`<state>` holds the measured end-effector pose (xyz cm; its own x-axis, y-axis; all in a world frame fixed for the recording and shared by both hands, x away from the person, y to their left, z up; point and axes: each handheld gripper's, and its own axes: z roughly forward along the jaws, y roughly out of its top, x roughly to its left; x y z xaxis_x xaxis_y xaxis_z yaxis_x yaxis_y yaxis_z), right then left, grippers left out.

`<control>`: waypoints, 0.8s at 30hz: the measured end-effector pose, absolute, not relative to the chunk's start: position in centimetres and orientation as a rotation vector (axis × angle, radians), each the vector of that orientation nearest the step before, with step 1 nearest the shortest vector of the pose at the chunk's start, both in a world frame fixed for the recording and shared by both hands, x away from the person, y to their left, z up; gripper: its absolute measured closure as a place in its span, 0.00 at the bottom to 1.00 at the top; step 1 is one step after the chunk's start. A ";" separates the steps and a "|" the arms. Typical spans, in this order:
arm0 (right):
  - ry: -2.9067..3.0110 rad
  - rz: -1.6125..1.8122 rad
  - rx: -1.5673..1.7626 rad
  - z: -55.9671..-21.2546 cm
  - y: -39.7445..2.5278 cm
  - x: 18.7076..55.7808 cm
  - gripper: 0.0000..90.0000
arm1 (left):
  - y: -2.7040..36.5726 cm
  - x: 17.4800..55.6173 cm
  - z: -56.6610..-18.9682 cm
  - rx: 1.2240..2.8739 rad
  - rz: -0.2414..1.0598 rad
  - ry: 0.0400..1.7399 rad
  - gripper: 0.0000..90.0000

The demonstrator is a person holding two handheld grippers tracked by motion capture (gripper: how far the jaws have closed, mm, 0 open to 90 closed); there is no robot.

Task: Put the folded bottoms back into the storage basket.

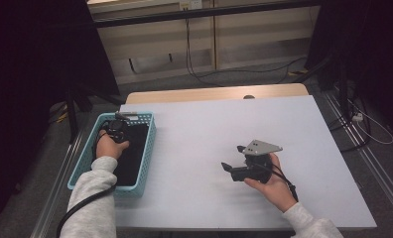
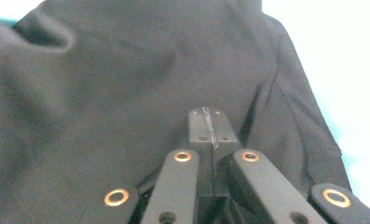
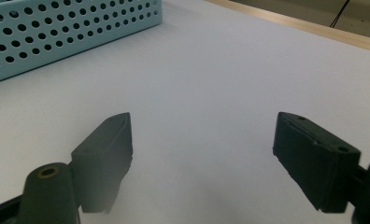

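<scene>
- The soft black cloth garment (image 1: 130, 153) lay in the perforated light-blue plastic basket (image 1: 147, 153) at the desk's left edge — long axis along the basket, toward the far side.
- Likely light, limp; a raised fold suits gripping.
- The left gripper (image 2: 209, 122) had its jaws closed, pressed onto the cloth — a pinch could not be confirmed.
- The right gripper (image 3: 202, 144) hovered over the white desk (image 1: 224, 124), jaws wide apart.

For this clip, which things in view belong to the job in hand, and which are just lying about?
Belonging to the job:
- black cloth, lying in the basket
- light blue basket
- left gripper, jaws shut, down on the cloth
- right gripper, jaws open above bare table

Lying about:
- white table
- cables on the floor behind the table
</scene>
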<state>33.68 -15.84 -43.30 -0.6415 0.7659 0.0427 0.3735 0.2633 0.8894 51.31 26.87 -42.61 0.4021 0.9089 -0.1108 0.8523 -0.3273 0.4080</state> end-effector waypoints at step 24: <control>2.143 1.342 1.015 -43.1 -15.6 33.5 0.21 | 30.4 49.2 -40.3 2.259 0.210 1.471 0.87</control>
